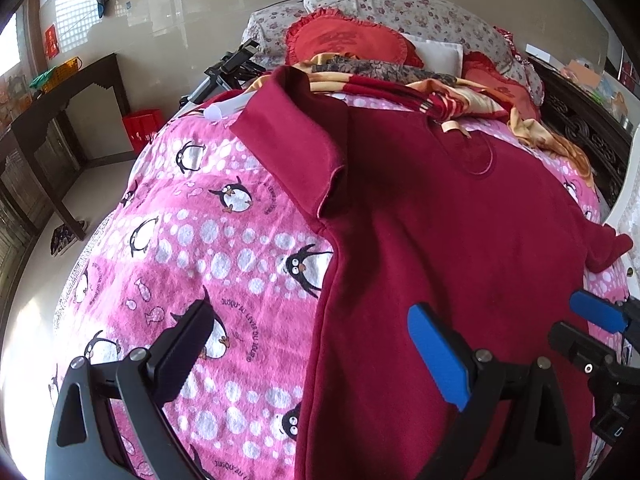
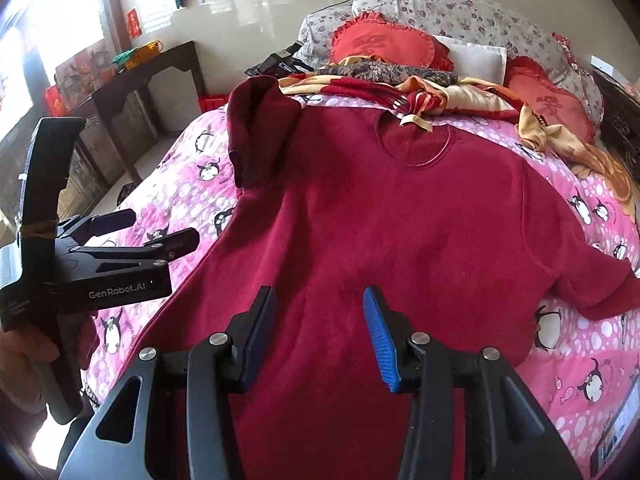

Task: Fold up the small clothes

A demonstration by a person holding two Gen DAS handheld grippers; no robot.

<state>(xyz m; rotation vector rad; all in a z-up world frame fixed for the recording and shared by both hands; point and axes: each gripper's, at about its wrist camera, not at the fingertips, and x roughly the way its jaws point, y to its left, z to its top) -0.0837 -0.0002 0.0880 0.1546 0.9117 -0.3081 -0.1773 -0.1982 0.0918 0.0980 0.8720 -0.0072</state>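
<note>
The left gripper (image 2: 168,228) carries the words "GenRobot.AI" and stands spread beside the dark red fleece top (image 2: 380,240). The top lies flat on the bed's pink penguin blanket (image 1: 192,208), one sleeve folded over; the blanket's small lettering is perhaps French. The right gripper (image 2: 320,336) hangs spread above the hem, holding nothing
</note>
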